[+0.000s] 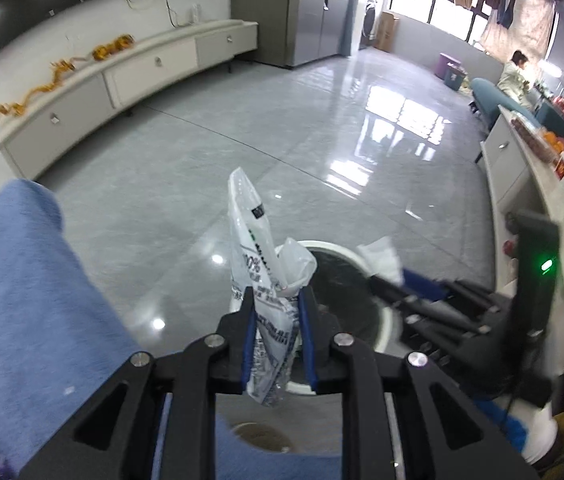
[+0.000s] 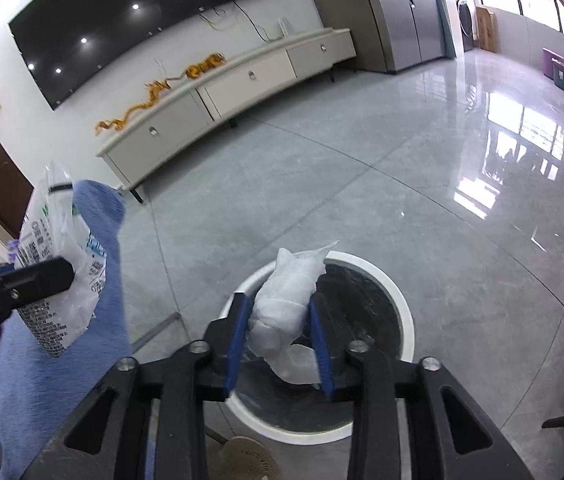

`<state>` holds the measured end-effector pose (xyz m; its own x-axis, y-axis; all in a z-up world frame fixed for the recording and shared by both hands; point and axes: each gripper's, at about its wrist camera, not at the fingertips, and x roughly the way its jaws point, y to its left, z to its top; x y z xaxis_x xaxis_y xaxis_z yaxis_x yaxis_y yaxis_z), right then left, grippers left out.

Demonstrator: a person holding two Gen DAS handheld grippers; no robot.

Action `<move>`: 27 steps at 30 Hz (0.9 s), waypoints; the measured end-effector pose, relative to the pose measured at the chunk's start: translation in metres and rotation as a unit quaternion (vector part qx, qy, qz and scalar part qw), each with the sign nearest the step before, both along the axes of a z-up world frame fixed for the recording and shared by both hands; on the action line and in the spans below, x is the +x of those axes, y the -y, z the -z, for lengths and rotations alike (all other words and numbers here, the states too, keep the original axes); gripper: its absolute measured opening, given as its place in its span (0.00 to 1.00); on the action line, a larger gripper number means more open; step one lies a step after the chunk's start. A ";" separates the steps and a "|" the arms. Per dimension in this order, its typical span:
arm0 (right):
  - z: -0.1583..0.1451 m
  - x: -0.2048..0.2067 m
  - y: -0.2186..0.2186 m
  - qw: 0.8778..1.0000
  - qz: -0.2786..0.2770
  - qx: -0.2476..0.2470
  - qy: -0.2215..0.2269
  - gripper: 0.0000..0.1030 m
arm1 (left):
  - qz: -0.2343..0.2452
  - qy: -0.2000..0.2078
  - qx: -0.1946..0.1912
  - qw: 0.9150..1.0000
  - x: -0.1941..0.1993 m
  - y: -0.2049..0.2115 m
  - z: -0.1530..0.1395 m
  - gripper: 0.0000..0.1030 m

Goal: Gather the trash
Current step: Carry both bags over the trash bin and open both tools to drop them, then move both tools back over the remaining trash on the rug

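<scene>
A crumpled white plastic wrapper with printed text stands up between the blue pads of my left gripper, which is shut on it. My right gripper is shut on a wad of white tissue. Both hang over a round bin with a white rim and a dark liner, on the grey tiled floor. In the left wrist view the right gripper reaches in from the right with the tissue over the bin's rim. In the right wrist view the left gripper holds the wrapper left of the bin.
Blue fabric fills the near left beside the bin. A long white TV cabinet runs along the far wall under a dark screen. A white counter with small items stands at the right. A person sits far back right.
</scene>
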<state>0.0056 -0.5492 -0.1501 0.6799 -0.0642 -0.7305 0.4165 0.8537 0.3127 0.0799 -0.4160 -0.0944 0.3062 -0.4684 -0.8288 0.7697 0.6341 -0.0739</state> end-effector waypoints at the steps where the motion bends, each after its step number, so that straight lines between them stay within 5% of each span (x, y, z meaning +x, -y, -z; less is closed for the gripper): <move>1: 0.003 0.000 0.002 1.000 0.004 -0.001 -0.005 0.44 | 0.003 -0.010 -0.006 1.000 0.003 0.005 0.002 0.23; 4: 0.007 0.004 0.004 1.000 0.011 0.001 -0.013 0.53 | 0.001 -0.025 -0.020 0.999 0.010 0.013 0.006 0.42; 12: 0.003 -0.006 0.005 1.000 0.027 0.005 -0.016 0.54 | -0.012 -0.019 -0.029 0.999 0.010 0.005 -0.002 0.43; 20: -0.035 -0.020 -0.012 0.999 0.021 -0.016 0.021 0.54 | -0.055 0.054 -0.032 0.997 -0.012 -0.033 -0.037 0.43; 27: -0.083 -0.038 -0.039 0.997 0.009 -0.042 0.068 0.54 | -0.100 0.124 -0.055 0.986 -0.041 -0.084 -0.077 0.43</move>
<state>-0.0322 -0.5098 -0.0667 0.7704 -0.1345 -0.6232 0.3908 0.8719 0.2950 0.0394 -0.3318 -0.0176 0.5875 -0.4621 -0.6643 0.6340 0.7730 0.0230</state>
